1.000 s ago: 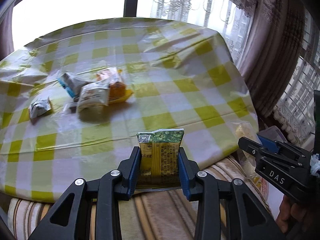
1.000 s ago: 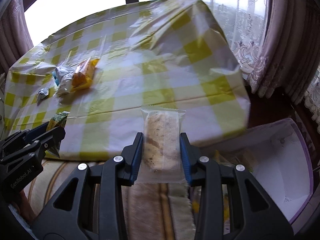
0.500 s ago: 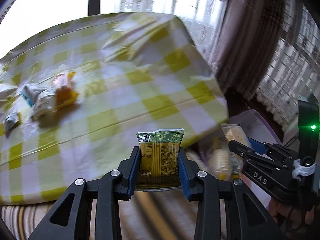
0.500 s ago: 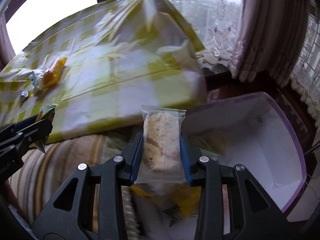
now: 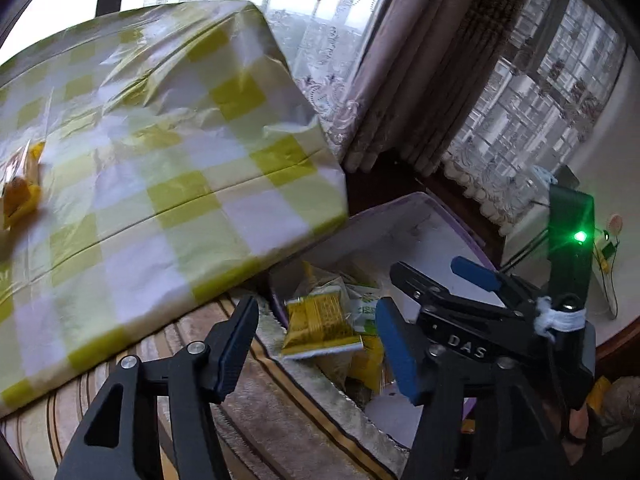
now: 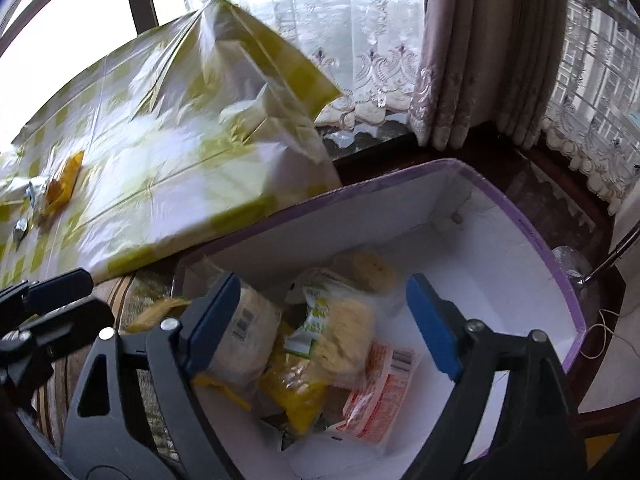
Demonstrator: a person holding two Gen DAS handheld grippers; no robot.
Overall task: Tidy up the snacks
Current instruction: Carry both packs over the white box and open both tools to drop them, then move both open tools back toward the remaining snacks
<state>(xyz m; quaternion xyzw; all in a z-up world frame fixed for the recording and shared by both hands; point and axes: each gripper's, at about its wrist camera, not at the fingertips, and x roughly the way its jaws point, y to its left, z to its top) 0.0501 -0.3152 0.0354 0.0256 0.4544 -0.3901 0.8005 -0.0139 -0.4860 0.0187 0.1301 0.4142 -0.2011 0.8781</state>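
Observation:
My left gripper (image 5: 316, 348) hangs over the near end of a white box with a purple rim (image 5: 404, 200). Its jaws are opening, and the yellow-green packet (image 5: 320, 322) lies loose between and below them, touched by neither pad. My right gripper (image 6: 324, 316) is over the same box (image 6: 520, 220), jaws opening wide with nothing gripped. Several snack packets (image 6: 340, 332) lie heaped on the box floor under it. In the left wrist view the right gripper (image 5: 430, 276) shows at the right. The left gripper (image 6: 52, 300) shows at the left edge of the right wrist view.
A table under a yellow-and-white check cloth (image 5: 160, 168) stands left of the box, with a few snacks (image 6: 60, 184) still on it. A striped cushion (image 5: 280, 400) lies between table and box. Curtains (image 6: 472, 60) hang behind, and a clear bottle (image 6: 568, 260) sits beside the box.
Both grippers swung right from the table edge to above the box. Each opened its jaws and let go of its packet, and the yellow-green one now lies in the box.

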